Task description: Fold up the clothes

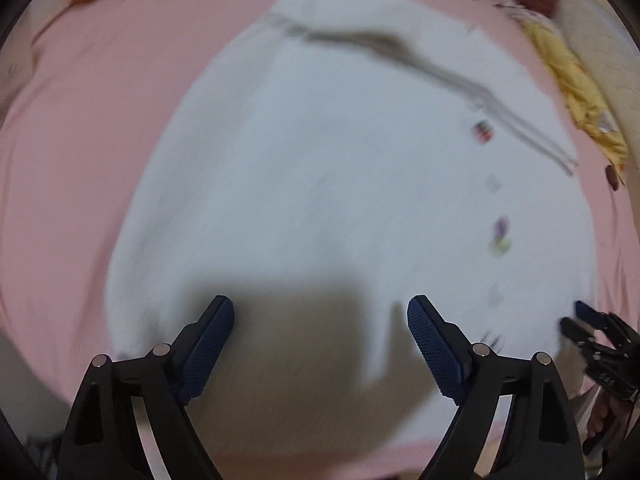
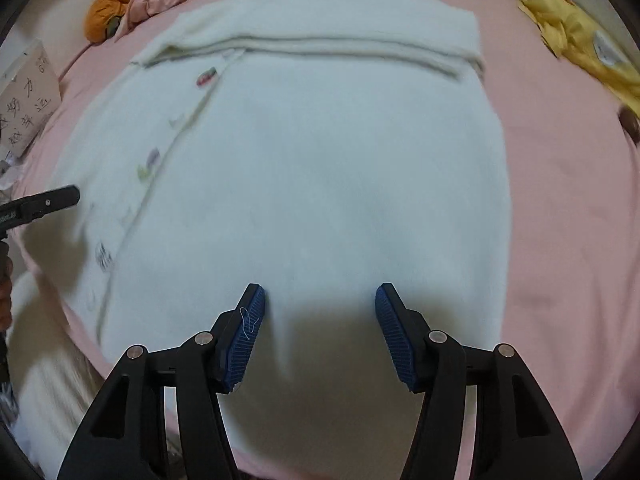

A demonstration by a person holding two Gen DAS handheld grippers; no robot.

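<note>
Both my left gripper (image 1: 320,344) and right gripper (image 2: 320,334) hang released over the white cardigan (image 2: 312,184); I'd pinch its hem, probably nearest the bed's (image 2: 568,240) front edge, evenly.

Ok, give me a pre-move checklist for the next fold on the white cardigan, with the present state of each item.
1. Left gripper open, nothing between its pads: ok.
2. Right gripper open, nothing between its pads: ok.
3. White cardigan spread flat on the pink sheet: ok. The far part is already folded over into a band across the top.
4. Near hem under both grippers free of bunching: cannot tell. Shadow and blur hide it.
5. Yellow garment clear of the cardigan: ok. It lies apart at the right, with bare sheet between.
6. Grippers apart from each other: ok. Each shows only at the edge of the other's view.
</note>
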